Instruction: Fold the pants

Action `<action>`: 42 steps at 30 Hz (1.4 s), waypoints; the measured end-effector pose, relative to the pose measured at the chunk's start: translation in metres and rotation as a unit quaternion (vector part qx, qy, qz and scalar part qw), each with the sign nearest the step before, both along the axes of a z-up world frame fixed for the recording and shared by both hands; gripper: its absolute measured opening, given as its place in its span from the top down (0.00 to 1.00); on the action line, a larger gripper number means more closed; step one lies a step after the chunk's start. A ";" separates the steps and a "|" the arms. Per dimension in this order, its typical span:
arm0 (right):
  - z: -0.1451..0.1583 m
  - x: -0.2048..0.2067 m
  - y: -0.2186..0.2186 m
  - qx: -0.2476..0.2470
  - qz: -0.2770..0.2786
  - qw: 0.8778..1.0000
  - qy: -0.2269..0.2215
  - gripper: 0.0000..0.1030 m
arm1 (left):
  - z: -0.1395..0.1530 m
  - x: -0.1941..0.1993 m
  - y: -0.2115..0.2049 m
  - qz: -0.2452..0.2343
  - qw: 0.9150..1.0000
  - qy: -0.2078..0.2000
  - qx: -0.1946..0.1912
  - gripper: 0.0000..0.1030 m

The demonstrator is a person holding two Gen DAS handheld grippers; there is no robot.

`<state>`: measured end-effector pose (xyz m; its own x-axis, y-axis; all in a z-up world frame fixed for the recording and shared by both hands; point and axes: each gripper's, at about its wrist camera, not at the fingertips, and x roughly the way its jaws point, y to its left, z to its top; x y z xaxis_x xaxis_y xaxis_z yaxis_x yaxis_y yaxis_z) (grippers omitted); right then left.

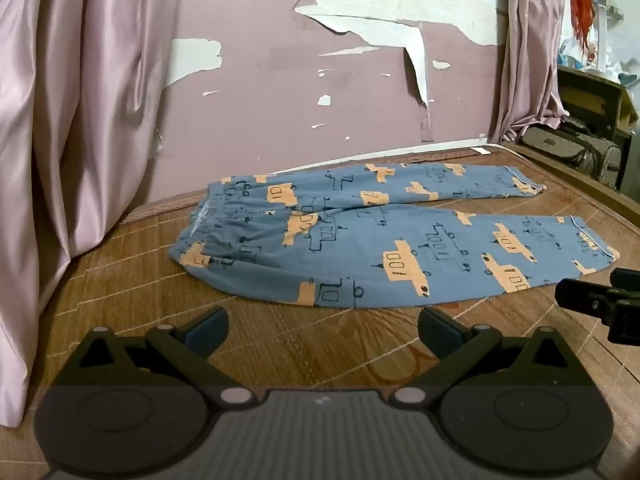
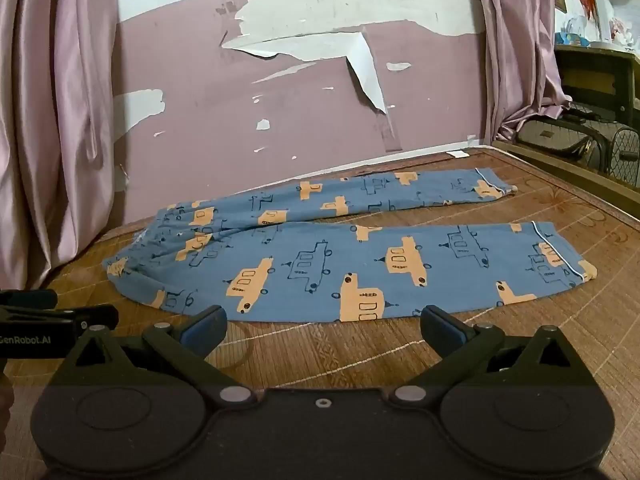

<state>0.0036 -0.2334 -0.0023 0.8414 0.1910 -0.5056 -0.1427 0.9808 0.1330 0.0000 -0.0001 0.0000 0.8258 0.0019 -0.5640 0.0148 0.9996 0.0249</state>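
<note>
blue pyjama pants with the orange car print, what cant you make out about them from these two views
- Underside of the blue car-print pyjama pants: hidden against the woven bamboo mat, both views.
- Inside of the elastic waistband: bunched and foreshortened.
- Far leg's cuff: small and distant.
- Right gripper in the left wrist view: cut off by the right edge.

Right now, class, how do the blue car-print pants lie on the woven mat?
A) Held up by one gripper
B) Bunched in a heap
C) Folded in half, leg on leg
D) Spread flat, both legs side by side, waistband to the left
D: the blue car-print pants lie flat on the woven mat, legs apart and unfolded, with the left gripper and right gripper both open and empty short of them.
</note>
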 end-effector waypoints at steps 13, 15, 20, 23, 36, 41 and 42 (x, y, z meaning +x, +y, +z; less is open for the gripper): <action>-0.001 0.001 0.001 -0.001 0.000 1.000 0.002 0.00 | 0.000 0.000 0.000 0.000 1.000 0.001 0.000 0.00; -0.001 0.001 0.001 -0.001 0.000 1.000 0.002 0.00 | 0.000 0.000 0.000 0.000 1.000 0.001 0.000 0.00; -0.001 0.001 0.000 -0.001 0.000 1.000 0.003 0.00 | 0.000 0.000 0.000 0.000 1.000 0.001 0.000 0.00; -0.001 0.001 0.000 -0.001 0.000 1.000 0.004 0.00 | 0.000 0.000 0.000 0.000 1.000 0.001 0.000 0.00; -0.002 0.002 0.000 0.000 0.000 1.000 0.006 0.00 | 0.000 0.000 0.000 0.001 1.000 0.002 0.000 0.00; -0.003 0.002 0.000 0.000 0.000 1.000 0.006 0.00 | 0.000 0.000 0.000 0.001 1.000 0.002 0.000 0.00; -0.003 0.002 0.000 0.000 0.000 1.000 0.007 0.00 | 0.000 0.000 0.000 0.001 1.000 0.002 0.000 0.00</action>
